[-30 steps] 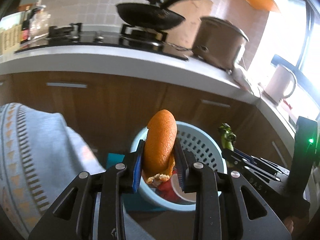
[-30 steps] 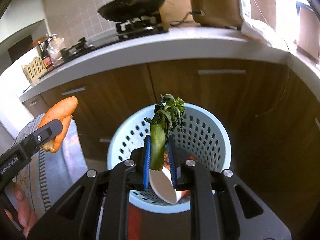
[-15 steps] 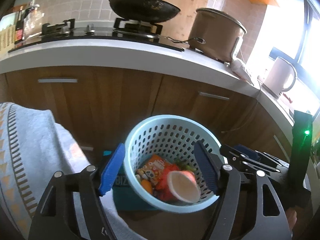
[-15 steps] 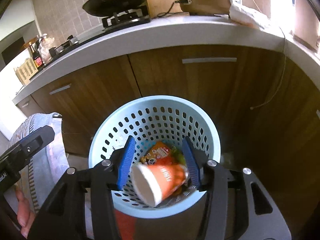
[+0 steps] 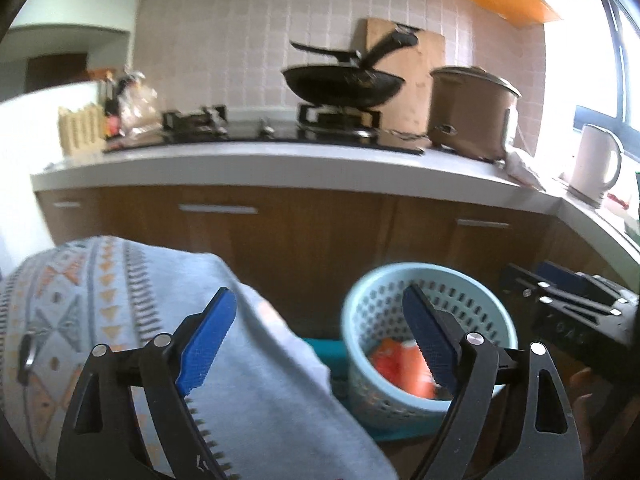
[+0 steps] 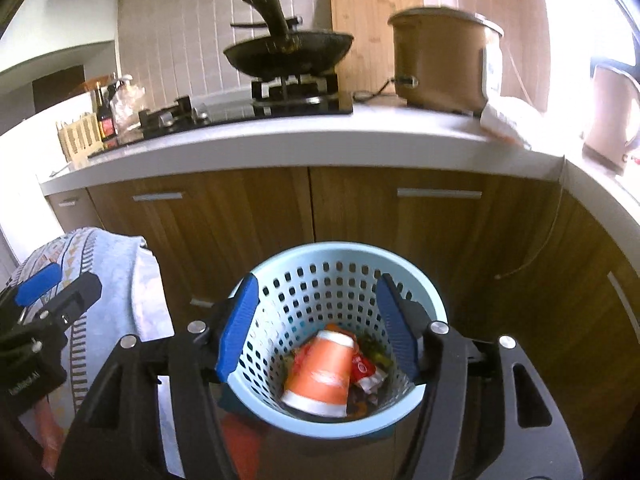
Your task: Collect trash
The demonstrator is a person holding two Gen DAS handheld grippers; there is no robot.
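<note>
Right hand-held gripper (image 6: pixel 316 320), jaws spread wide and empty, frames a pale blue perforated basket (image 6: pixel 416 292) at lower centre; an orange paper cup (image 6: pixel 320 372) lies inside among wrappers. Left hand-held gripper (image 5: pixel 320 344), equally wide, hovers over patterned cloth (image 5: pixel 120 280). Wok (image 6: pixel 288 54) on the surface above.

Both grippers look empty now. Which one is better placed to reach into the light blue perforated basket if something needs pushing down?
Right. The right hand-held gripper is open and centred over the light blue perforated plastic basket, framing the orange paper cup. The left hand-held gripper, also open, sits off to the side, over patterned grey fabric.
</note>
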